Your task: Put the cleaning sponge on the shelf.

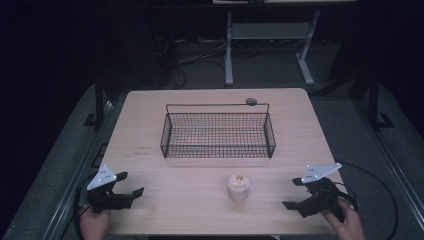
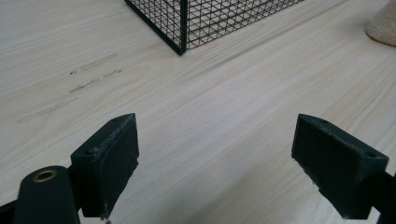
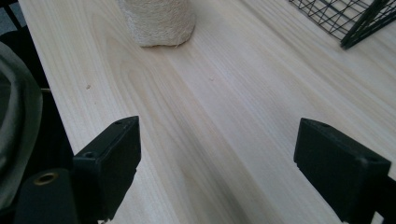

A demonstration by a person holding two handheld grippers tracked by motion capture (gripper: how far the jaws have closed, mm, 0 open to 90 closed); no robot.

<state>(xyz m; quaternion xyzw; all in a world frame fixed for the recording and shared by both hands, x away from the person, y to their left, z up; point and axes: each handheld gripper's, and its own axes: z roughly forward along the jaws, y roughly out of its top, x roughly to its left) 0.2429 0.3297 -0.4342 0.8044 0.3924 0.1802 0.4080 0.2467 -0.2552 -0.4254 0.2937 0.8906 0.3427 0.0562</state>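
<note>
A black wire basket [image 1: 218, 135] stands in the middle of the pale wooden table [image 1: 150, 150]; its corner [image 2: 181, 28] shows in the left gripper view and another corner [image 3: 355, 23] in the right gripper view. A small cream, rough-textured object [image 1: 238, 187] sits in front of the basket, seen also as the cream object [image 3: 159, 21] and at the edge as the cream object [image 2: 384, 25]. My left gripper [image 1: 129, 184] rests near the front left, open and empty [image 2: 215, 163]. My right gripper [image 1: 294, 194] is near the front right, open and empty [image 3: 217, 163].
A small round grey thing [image 1: 251, 101] lies behind the basket by its handle. The front table edge [image 3: 46, 88] runs close to my right gripper. Beyond the table stand white desk legs [image 1: 229, 50] and floor cables [image 1: 200, 55].
</note>
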